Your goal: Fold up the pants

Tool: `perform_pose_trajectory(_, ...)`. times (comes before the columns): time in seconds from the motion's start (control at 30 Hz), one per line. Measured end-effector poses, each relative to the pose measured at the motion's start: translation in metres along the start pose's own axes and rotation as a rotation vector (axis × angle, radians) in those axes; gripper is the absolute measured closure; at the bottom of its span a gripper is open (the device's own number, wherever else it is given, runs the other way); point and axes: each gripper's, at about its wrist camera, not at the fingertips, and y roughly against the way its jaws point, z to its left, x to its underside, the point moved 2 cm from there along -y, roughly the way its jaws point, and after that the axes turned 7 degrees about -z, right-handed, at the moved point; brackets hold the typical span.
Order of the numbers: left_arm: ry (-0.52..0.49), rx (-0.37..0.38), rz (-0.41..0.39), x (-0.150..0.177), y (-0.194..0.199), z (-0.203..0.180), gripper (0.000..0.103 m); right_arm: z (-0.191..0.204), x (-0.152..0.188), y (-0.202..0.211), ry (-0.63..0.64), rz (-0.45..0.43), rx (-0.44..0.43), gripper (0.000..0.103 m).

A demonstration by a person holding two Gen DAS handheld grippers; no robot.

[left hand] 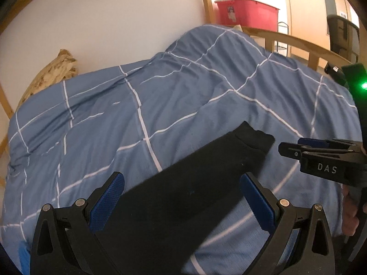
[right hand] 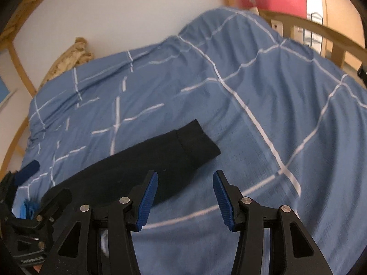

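Black pants [left hand: 183, 190] lie stretched out on the blue checked duvet [left hand: 160, 91], with the cuffed leg end [left hand: 254, 137] pointing away from me. My left gripper [left hand: 182, 175] hovers over the leg, open wide, its blue pads apart on either side of the cloth. To the right of the cuff, my right gripper [left hand: 284, 147] shows from the side. In the right wrist view the right gripper [right hand: 185, 174] stands open above the near edge of the pants [right hand: 142, 167], with nothing between its pads. The left gripper [right hand: 43, 183] appears at the lower left.
A wooden bed frame [left hand: 296, 43] curves round the far side of the bed. A beige patterned pillow [left hand: 52, 73] leans on the white wall. A red storage bin [left hand: 247, 13] stands beyond the frame. A small bright blue item [right hand: 31, 207] lies near the left gripper. A hand [left hand: 348, 217] holds the right gripper.
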Motion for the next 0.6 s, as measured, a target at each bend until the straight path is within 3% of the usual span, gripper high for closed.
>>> perform_pose_trajectory(0.27, 0.078, 0.041, 0.093, -0.001, -0.053, 0.004, 0.001, -0.026, -0.002, -0.059, -0.123, 0.119, -0.035, 0.053)
perform_pose_trajectory(0.43, 0.076, 0.041, 0.132, 0.009, -0.074, -0.001, 0.001, -0.031, 0.005, -0.082, -0.171, 0.157, -0.072, 0.053)
perform_pose_trajectory(0.47, 0.076, 0.036, 0.135, 0.011, -0.076, -0.002, 0.001, -0.031, 0.008, -0.086, -0.176, 0.162, -0.084, 0.059)
perform_pose_trajectory(0.5, 0.08, 0.029, 0.138, 0.012, -0.079, -0.002, 0.001, -0.031, 0.009, -0.089, -0.177, 0.167, -0.097, 0.077)
perform_pose_trajectory(0.53, 0.087, 0.027, 0.138, 0.013, -0.081, -0.003, 0.001, -0.029, 0.011, -0.092, -0.177, 0.174, -0.126, 0.085)
perform_pose_trajectory(0.6, 0.105, 0.033, 0.132, 0.015, -0.081, -0.003, 0.001, -0.026, 0.01, -0.089, -0.145, 0.126, -0.087, 0.089)
